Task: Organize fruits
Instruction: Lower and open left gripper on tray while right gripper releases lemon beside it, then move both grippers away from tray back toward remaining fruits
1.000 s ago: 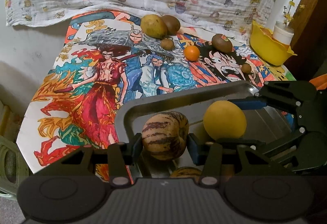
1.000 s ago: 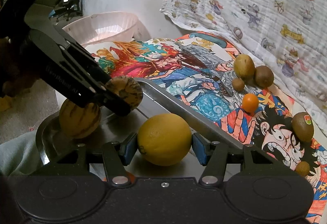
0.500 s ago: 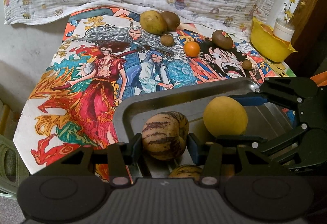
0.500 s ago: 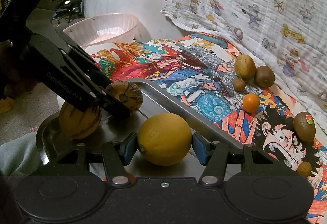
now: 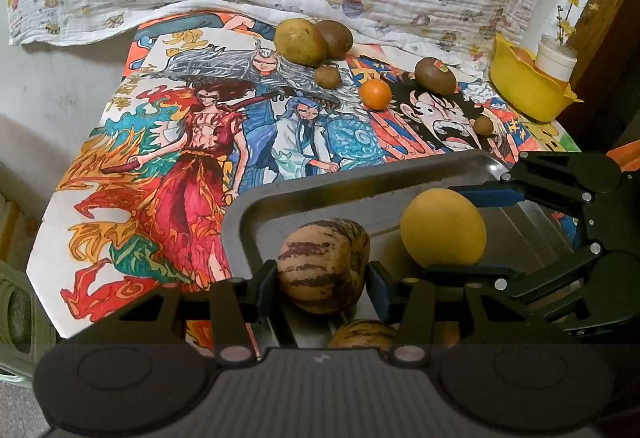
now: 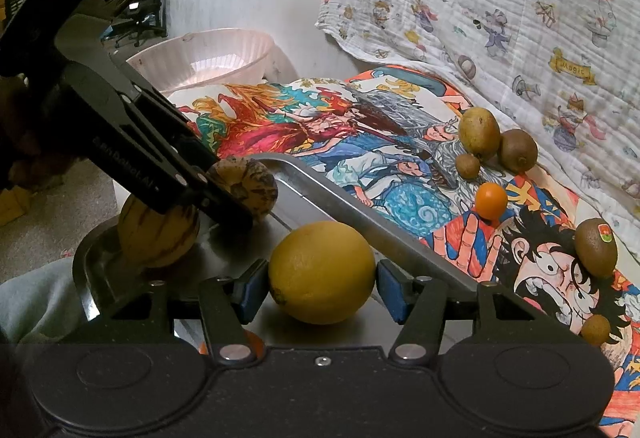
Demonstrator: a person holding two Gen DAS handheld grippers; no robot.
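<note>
- Left claw (image 5: 322, 272) grips a striped melon (image 5: 323, 265) over the tray (image 5: 360, 178).
- Right claw (image 6: 318, 288) grips a lemon (image 6: 322, 272) resting in the tray.
- Step, likely: placing both fruits.
- Next: release each, then fetch the kiwis (image 5: 435, 75) from the surface.

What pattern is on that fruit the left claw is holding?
Tan-yellow skin with dark purple-brown stripes on the striped fruit between the left gripper's fingers; clearest in the left wrist view.
</note>
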